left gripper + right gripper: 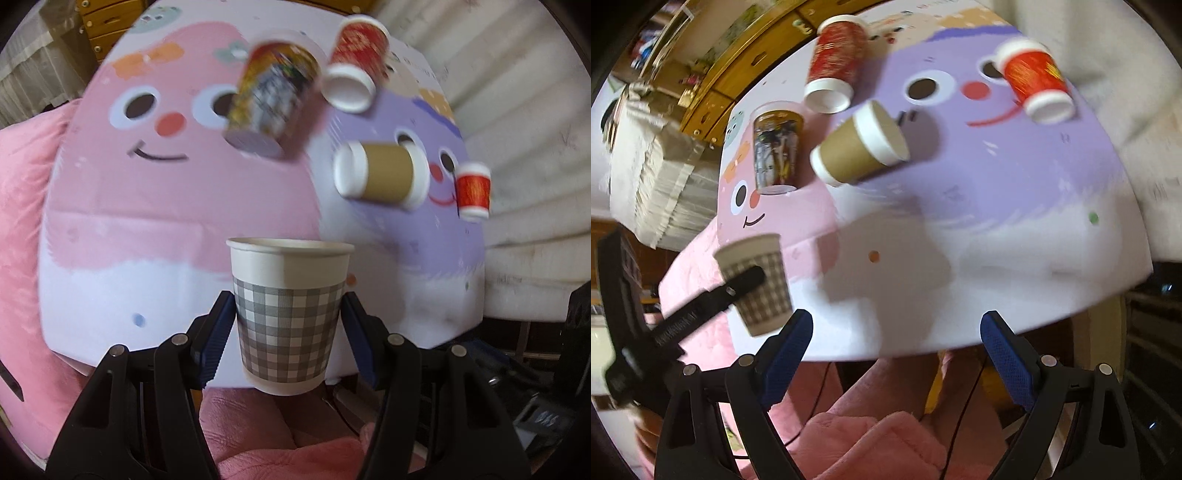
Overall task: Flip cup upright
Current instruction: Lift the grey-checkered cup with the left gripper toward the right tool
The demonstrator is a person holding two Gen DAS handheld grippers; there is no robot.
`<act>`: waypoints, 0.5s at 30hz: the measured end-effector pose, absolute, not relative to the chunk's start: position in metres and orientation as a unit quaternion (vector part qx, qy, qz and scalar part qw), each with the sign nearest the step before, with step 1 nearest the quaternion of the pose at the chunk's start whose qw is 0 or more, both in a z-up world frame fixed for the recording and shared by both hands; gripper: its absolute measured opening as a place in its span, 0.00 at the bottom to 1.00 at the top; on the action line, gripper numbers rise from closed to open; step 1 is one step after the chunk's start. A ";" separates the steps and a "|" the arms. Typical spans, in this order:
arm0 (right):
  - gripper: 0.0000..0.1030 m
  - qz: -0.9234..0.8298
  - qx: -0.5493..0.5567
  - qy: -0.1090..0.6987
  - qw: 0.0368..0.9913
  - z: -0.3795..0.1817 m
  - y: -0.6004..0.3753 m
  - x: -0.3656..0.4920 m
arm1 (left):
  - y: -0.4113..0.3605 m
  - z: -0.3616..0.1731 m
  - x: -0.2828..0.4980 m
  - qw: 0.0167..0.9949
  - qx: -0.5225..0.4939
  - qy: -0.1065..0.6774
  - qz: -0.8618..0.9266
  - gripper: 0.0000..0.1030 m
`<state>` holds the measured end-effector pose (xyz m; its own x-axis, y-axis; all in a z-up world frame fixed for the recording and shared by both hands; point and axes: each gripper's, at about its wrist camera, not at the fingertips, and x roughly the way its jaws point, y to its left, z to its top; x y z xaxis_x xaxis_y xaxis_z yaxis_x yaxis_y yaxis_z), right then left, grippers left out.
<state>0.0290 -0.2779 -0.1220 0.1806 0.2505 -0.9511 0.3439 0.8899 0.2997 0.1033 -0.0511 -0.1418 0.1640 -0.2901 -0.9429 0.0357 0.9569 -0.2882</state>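
My left gripper (289, 314) is shut on a grey-checked white paper cup (288, 314), mouth up, held at the near edge of the pink and purple cartoon table mat (110, 221). The same cup (755, 280) shows at the left of the right wrist view with the left gripper's black finger across it. My right gripper (897, 332) is open and empty, off the near edge of the mat (997, 240).
On the mat lie a brown sleeved cup on its side (380, 173) (860, 144), a large red cup on its side (354, 62) (834, 62), a small red cup (474, 192) (1034, 81) and a yellow printed cup (273, 96) (775, 147). Pink fleece (886, 443) lies below.
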 end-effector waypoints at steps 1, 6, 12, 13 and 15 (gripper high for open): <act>0.91 -0.033 0.243 0.639 0.729 -0.122 -0.286 0.021 | -0.056 -0.146 0.099 0.755 -0.101 0.639 -0.111 0.55; 0.91 -0.049 0.261 0.637 0.723 -0.122 -0.314 -0.002 | -0.082 -0.168 0.092 0.752 -0.087 0.643 -0.121 0.55; 0.91 -0.067 0.266 0.640 0.718 -0.124 -0.335 -0.017 | -0.091 -0.186 0.090 0.747 -0.095 0.647 -0.120 0.56; 0.91 -0.069 0.268 0.640 0.717 -0.124 -0.338 -0.020 | -0.093 -0.186 0.092 0.748 -0.096 0.645 -0.122 0.56; 0.91 -0.070 0.274 0.639 0.715 -0.124 -0.342 -0.023 | -0.095 -0.187 0.093 0.750 -0.096 0.642 -0.128 0.57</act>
